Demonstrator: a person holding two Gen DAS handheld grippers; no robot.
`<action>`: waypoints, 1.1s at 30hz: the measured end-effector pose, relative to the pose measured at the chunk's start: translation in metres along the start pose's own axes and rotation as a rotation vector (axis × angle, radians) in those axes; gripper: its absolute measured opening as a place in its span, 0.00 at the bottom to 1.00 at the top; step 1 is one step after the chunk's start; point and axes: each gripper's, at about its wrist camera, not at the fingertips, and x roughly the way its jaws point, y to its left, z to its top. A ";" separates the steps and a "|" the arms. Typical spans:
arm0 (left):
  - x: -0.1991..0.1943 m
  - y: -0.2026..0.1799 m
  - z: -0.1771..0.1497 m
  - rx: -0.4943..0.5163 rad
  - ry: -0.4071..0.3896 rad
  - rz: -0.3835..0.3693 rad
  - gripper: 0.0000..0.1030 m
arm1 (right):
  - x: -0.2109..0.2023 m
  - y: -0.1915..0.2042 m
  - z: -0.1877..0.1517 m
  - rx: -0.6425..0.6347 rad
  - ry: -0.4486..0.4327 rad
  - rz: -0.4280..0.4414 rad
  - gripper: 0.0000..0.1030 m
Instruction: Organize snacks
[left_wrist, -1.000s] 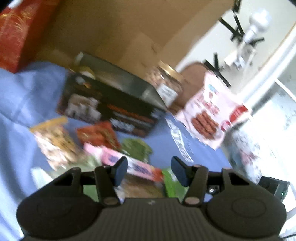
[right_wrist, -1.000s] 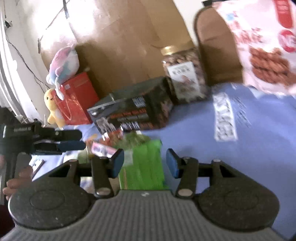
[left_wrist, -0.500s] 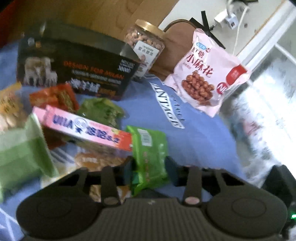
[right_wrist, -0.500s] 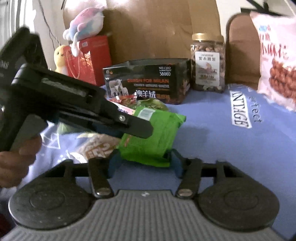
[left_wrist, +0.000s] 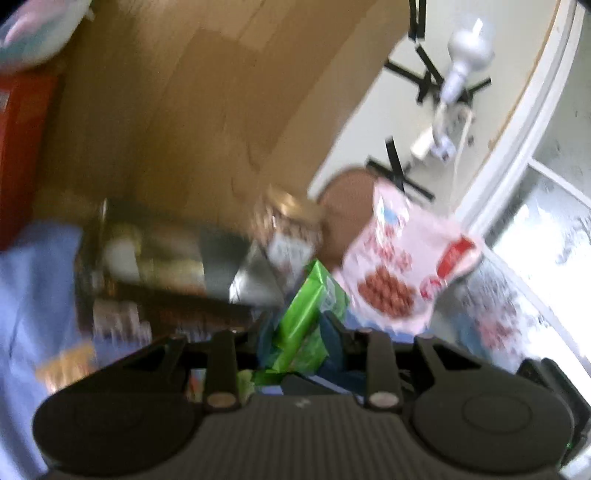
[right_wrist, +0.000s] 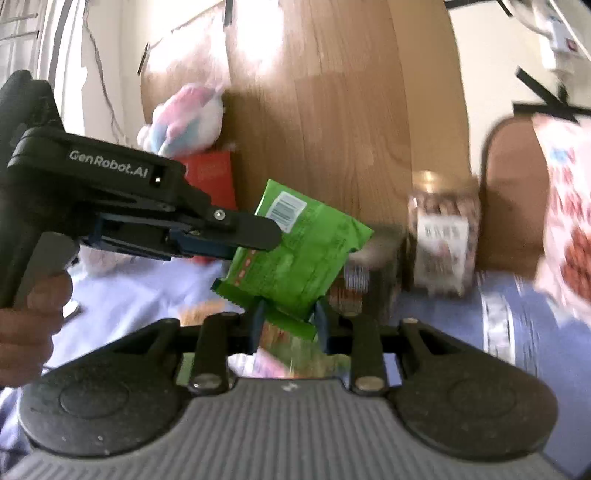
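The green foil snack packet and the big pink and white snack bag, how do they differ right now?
The green foil snack packet is lifted off the blue cloth, gripped between both grippers; the pink and white snack bag stands propped at the back, untouched. The green packet looks slimmer and plain-coloured, with a barcode; the pink bag looks broader and pictures brown snacks. Both are sealed soft packets.

Both wrist cameras sit just behind their tools, looking slightly downward at close range toward the wooden board at the back, sharing the green packet, nut jar and pink bag
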 end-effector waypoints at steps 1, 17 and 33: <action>0.007 0.003 0.009 0.005 -0.013 0.007 0.27 | 0.009 -0.003 0.007 -0.005 -0.016 -0.007 0.31; 0.099 0.052 0.023 -0.076 0.038 0.067 0.42 | 0.066 -0.040 0.007 0.013 -0.088 -0.144 0.49; -0.026 0.075 -0.058 -0.232 0.076 -0.039 0.48 | 0.038 0.016 -0.047 -0.303 0.223 0.066 0.51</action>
